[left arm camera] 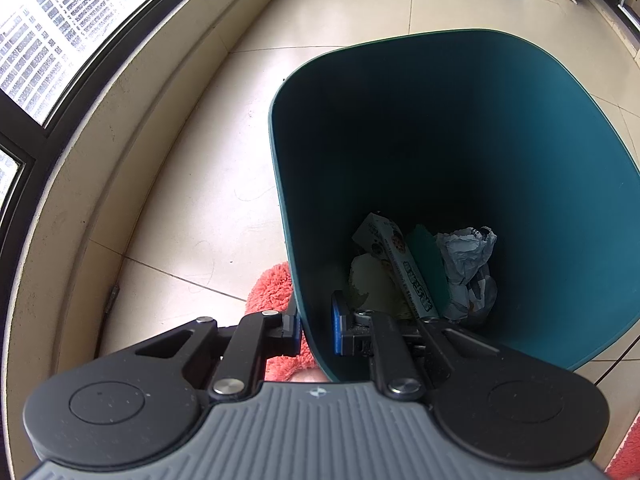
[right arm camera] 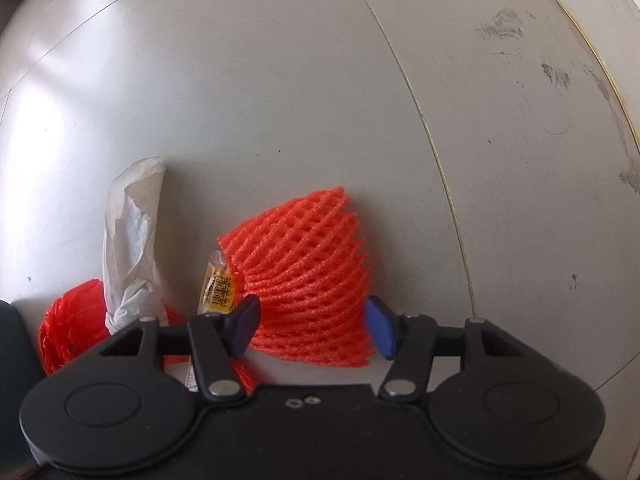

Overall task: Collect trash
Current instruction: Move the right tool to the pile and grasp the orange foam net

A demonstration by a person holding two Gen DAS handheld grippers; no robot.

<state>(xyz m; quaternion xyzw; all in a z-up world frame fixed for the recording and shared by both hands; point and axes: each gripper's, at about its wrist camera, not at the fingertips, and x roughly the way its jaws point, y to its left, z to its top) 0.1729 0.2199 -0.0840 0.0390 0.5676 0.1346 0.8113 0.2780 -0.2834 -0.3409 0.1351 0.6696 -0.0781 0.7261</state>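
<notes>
My left gripper point(left arm camera: 316, 328) is shut on the near wall of a teal waste bin point(left arm camera: 480, 120), one blue pad inside and one outside. In the bin lie a cookie box point(left arm camera: 400, 264), crumpled paper point(left arm camera: 468, 264) and other scraps. In the right wrist view my right gripper point(right arm camera: 314, 330) points straight down at the floor. An orange foam fruit net point(right arm camera: 304, 252) fills the gap between its blue pads, which touch both of its sides. Left of the net lie a yellow wrapper point(right arm camera: 218, 290), a crumpled white paper point(right arm camera: 132, 240) and a red mesh scrap point(right arm camera: 72, 324).
The floor is pale tile. A pink fuzzy slipper point(left arm camera: 276, 284) sits beside the bin. A window sill and a dark-framed window point(left arm camera: 60, 80) curve along the left. A dark object point(right arm camera: 12, 340) stands at the left edge of the right wrist view.
</notes>
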